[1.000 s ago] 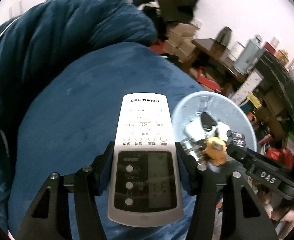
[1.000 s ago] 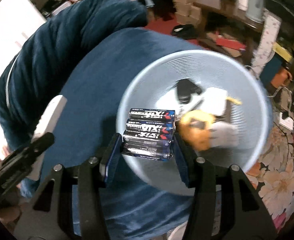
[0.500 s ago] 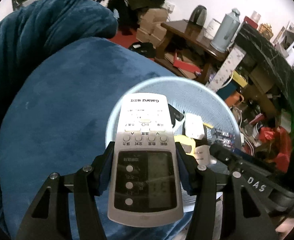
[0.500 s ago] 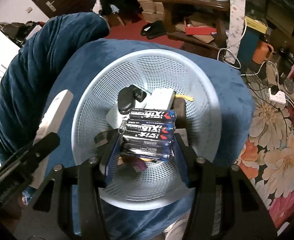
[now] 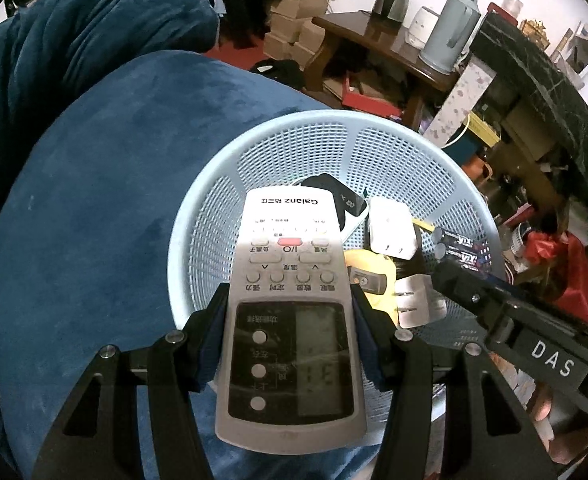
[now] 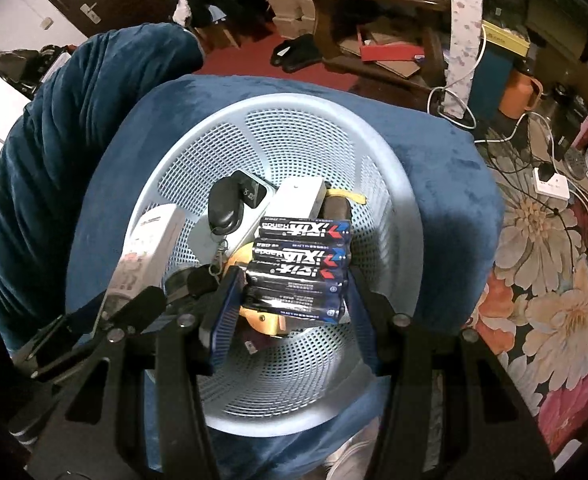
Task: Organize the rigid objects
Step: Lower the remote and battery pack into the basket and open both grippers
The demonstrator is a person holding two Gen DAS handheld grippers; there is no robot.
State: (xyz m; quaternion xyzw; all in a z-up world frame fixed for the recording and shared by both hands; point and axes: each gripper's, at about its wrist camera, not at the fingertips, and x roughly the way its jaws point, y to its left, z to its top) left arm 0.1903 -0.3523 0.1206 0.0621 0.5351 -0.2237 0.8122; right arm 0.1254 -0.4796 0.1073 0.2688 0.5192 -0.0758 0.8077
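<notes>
My left gripper (image 5: 290,320) is shut on a white Galanz remote control (image 5: 290,300) and holds it over the near left rim of a light blue mesh basket (image 5: 393,148). My right gripper (image 6: 292,300) is shut on a pack of black batteries (image 6: 299,268) and holds it over the basket's (image 6: 325,120) middle. The batteries also show in the left wrist view (image 5: 461,246), and the remote shows in the right wrist view (image 6: 146,240). In the basket lie a black car key (image 6: 224,204), white chargers (image 5: 391,232) and a yellow object (image 5: 373,276).
The basket sits on a dark blue plush seat (image 5: 94,184) with a thick backrest (image 5: 74,40). Beyond the seat stand a wooden table (image 5: 373,36) with a kettle and a flask, cardboard boxes and cables on a flowered floor (image 6: 533,280).
Both grippers have moved over the basket. The remote went from above the seat to the basket's rim, and the batteries from the near rim to its middle.
</notes>
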